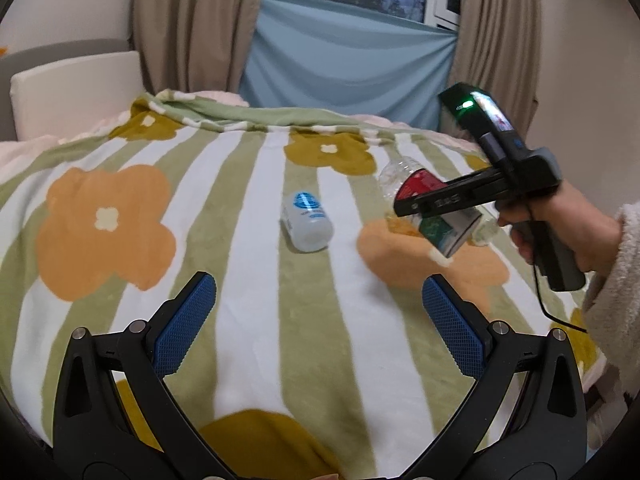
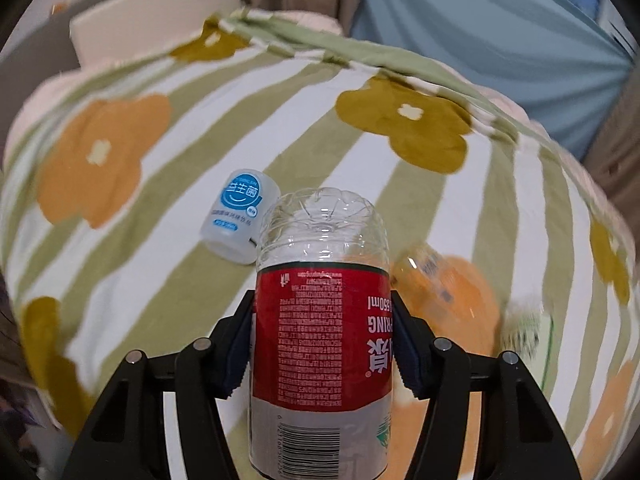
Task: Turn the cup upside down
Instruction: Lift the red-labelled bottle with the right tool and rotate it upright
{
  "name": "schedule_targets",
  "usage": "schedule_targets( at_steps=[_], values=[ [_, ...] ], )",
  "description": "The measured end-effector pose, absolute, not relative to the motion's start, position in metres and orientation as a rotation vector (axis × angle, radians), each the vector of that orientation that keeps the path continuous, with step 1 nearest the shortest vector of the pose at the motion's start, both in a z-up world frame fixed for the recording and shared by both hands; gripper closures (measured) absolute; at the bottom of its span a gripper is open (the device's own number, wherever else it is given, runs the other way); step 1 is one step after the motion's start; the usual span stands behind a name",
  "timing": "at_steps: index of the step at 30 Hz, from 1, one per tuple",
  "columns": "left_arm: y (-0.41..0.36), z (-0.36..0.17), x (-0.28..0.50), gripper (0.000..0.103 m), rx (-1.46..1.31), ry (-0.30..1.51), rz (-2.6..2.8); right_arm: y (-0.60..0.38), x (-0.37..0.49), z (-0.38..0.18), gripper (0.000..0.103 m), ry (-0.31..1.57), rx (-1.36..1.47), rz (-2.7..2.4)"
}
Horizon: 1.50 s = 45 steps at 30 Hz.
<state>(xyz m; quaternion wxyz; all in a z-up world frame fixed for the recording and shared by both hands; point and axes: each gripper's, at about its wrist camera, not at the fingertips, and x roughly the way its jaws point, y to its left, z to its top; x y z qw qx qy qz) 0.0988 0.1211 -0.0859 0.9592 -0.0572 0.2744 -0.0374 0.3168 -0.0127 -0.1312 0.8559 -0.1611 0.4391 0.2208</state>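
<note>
My right gripper is shut on a clear plastic bottle with a red label, held above the blanket with its base pointing away and its label text upside down. In the left wrist view the bottle hangs tilted in the right gripper at the right. A small white cup-shaped container with a blue round logo lies on the blanket; it also shows in the right wrist view, left of the bottle. My left gripper is open and empty, near the front, short of the white container.
A striped green and white blanket with orange flowers covers the bed. A blurred clear orange-tinted item lies right of the bottle. Beige curtains and a blue cloth hang behind. A white headboard stands at the back left.
</note>
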Motion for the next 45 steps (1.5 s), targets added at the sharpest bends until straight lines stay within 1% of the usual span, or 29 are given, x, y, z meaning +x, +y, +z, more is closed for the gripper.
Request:
schedule_targets(
  at_steps=[6,12,20,31,32,34,35,36,38,42,45],
  values=[
    [0.108,-0.079,0.088,0.000,-0.127,0.557,-0.103,-0.064,0.281,-0.125,0.046,0.970,-0.177,0.432],
    [0.109,-0.077,0.080,0.000,-0.165,0.559,-0.086,-0.090,0.249,-0.150,0.046,1.028,-0.023,0.423],
    [0.108,-0.075,0.072,0.000,-0.157,0.587,-0.068,-0.095,0.231,-0.193,0.046,1.075,0.058,0.404],
    [0.105,-0.072,0.068,0.000,-0.148,0.614,-0.057,-0.101,0.238,-0.223,0.045,1.147,0.066,0.364],
    [0.104,-0.071,0.068,0.000,-0.147,0.615,-0.056,-0.100,0.238,-0.224,0.044,1.157,0.066,0.364],
    [0.104,-0.070,0.069,0.000,-0.144,0.616,-0.057,-0.099,0.239,-0.228,0.031,1.179,0.071,0.370],
    [0.102,-0.069,0.070,0.000,-0.141,0.620,-0.058,-0.100,0.239,-0.229,0.014,1.188,0.078,0.378],
    [0.101,-0.069,0.070,0.000,-0.138,0.622,-0.059,-0.100,0.238,-0.229,0.004,1.187,0.084,0.391],
    [0.098,-0.066,0.071,0.000,-0.128,0.630,-0.057,-0.100,0.235,-0.225,0.001,1.157,0.080,0.432],
    [0.091,-0.051,0.079,0.000,-0.131,0.661,-0.061,-0.109,0.230,-0.207,0.001,1.097,0.061,0.480],
    [0.077,-0.030,0.087,0.000,-0.125,0.665,-0.085,-0.130,0.221,-0.178,0.001,1.030,0.061,0.497]
  ],
)
